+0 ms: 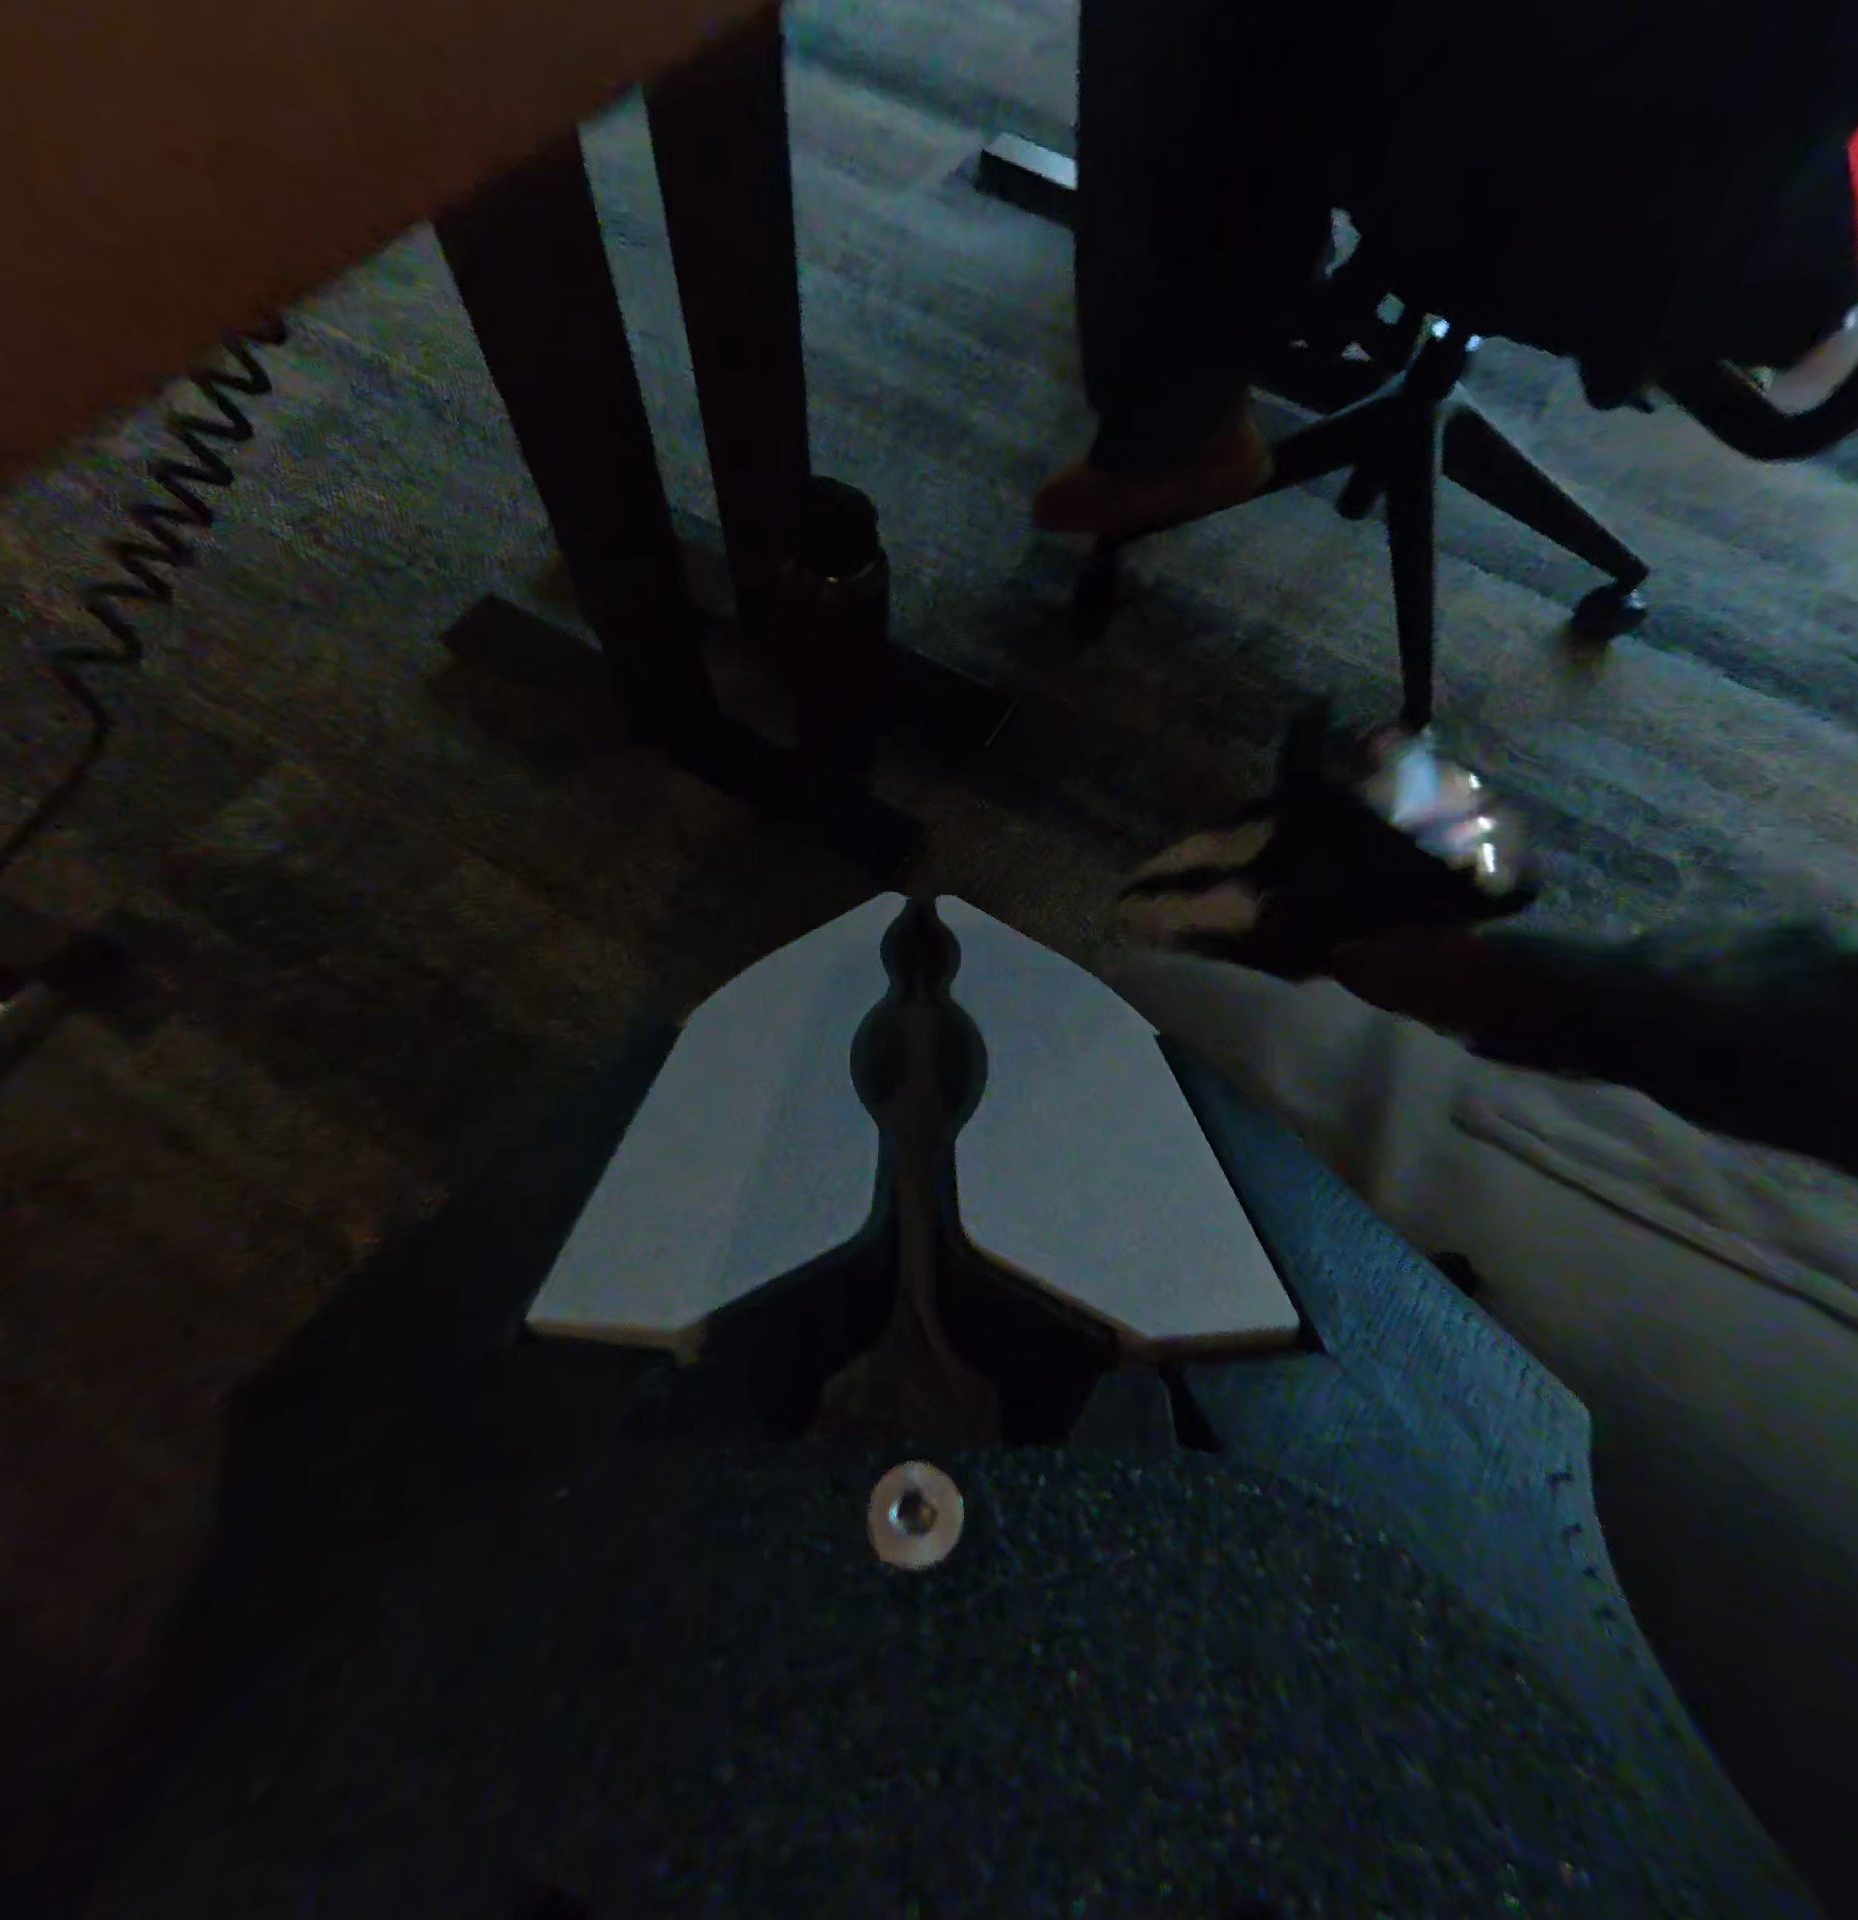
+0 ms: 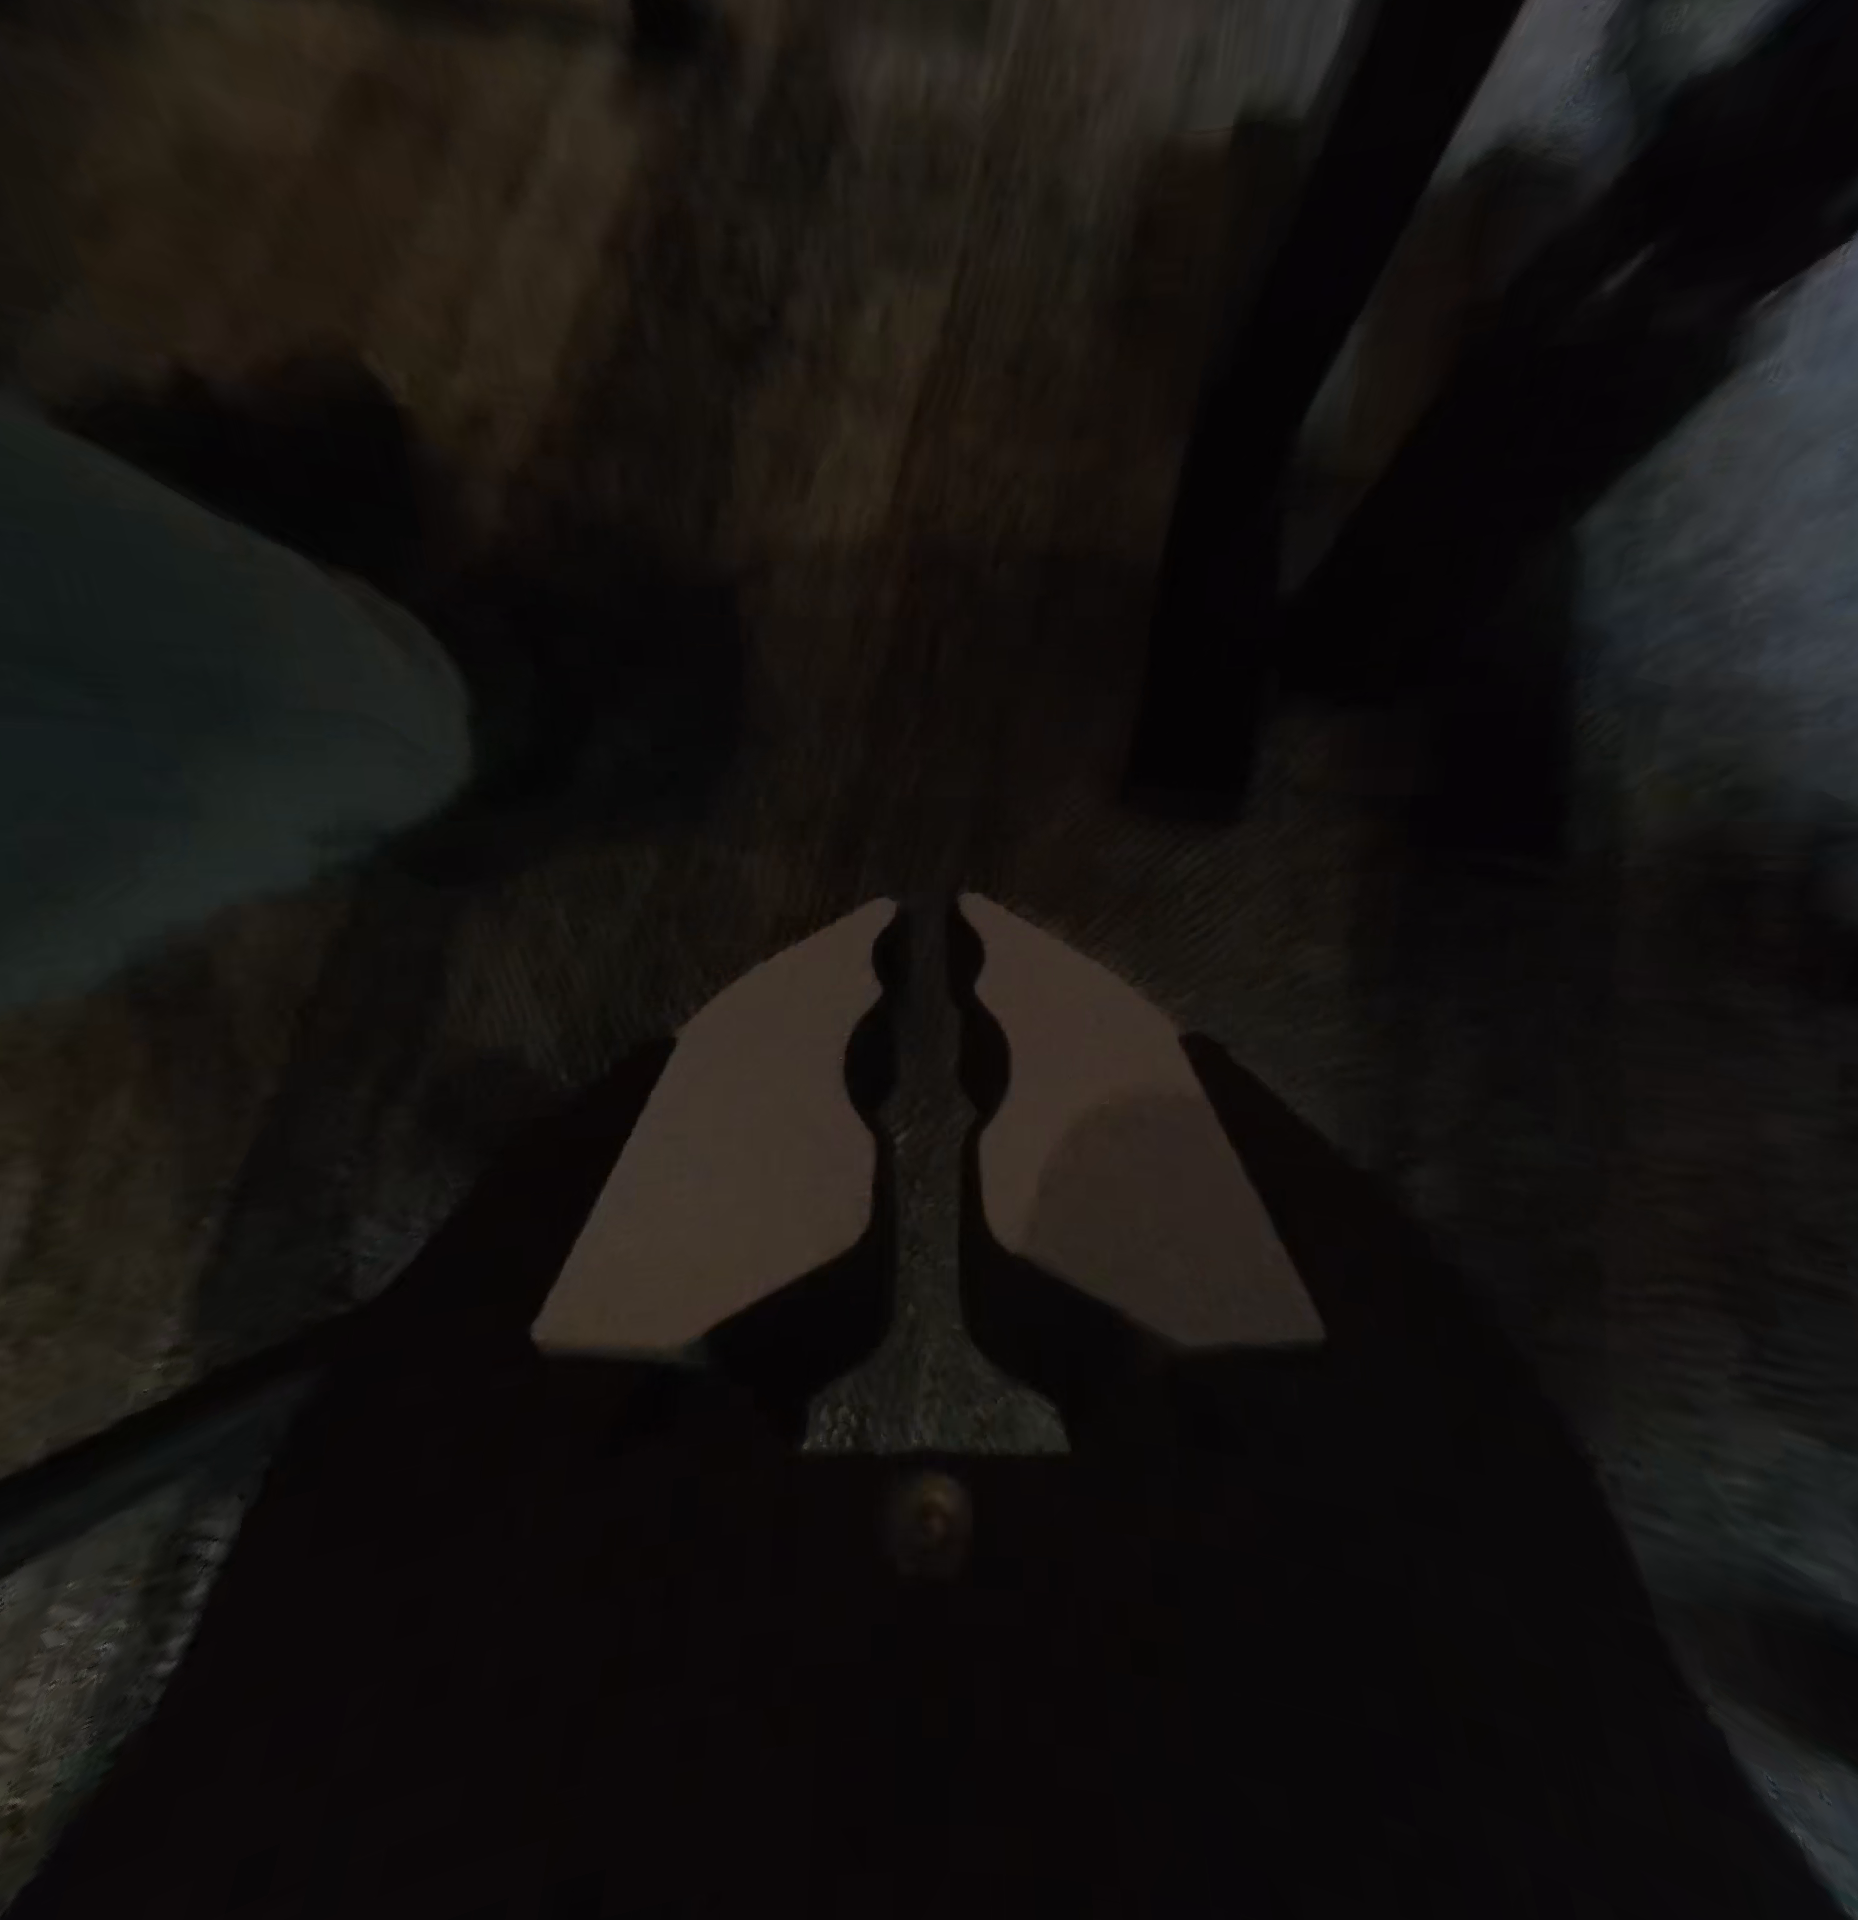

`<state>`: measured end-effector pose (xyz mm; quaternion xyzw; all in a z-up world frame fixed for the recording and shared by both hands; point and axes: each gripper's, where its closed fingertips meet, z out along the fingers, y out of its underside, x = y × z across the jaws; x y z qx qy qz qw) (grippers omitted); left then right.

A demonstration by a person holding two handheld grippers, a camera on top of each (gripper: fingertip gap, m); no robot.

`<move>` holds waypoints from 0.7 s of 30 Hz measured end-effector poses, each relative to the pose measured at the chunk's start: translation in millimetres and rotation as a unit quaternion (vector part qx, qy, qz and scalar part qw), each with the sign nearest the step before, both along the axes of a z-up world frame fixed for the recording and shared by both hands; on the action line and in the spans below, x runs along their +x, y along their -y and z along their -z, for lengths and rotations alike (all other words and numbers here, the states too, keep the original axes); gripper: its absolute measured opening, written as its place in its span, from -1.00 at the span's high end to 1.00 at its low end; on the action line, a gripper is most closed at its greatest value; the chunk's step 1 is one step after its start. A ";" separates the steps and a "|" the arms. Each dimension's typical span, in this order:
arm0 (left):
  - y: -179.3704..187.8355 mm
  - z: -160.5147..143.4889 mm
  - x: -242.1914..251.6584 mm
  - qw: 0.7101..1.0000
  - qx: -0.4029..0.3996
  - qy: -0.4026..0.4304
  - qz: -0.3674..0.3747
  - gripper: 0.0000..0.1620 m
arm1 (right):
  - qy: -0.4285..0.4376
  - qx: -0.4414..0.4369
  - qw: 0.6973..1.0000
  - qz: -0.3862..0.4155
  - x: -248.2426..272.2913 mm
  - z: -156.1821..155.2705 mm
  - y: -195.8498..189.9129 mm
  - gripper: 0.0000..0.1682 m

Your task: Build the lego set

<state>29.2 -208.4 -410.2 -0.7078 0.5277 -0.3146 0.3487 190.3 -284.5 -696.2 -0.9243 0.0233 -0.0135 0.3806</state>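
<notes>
Lego set nowhere in sight: left gripper (image 1: 922, 904) hangs under the desk (image 1: 177, 187) over carpet (image 1: 281, 831), fingers pinched together, empty. Right gripper (image 2: 930, 902) (blurred, dark) is nearly closed on nothing, probably idle

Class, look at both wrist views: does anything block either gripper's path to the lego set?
No lego shows in either view, so no path can be judged. The left gripper points under the brown table at grey carpet; the right gripper faces blurred, dark floor.

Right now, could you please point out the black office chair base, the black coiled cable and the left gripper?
black office chair base (image 1: 1418, 488): left wrist view, on the hub.
black coiled cable (image 1: 182, 468): left wrist view, mid-coil.
left gripper (image 1: 920, 904): left wrist view, between the closed fingertips.
</notes>
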 end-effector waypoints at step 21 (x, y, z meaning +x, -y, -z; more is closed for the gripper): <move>-30.8 88.6 -12.1 0.998 -0.006 -0.060 -0.018 0.85 | -0.094 -0.086 0.992 0.019 -28.1 290.0 -60.4 0.71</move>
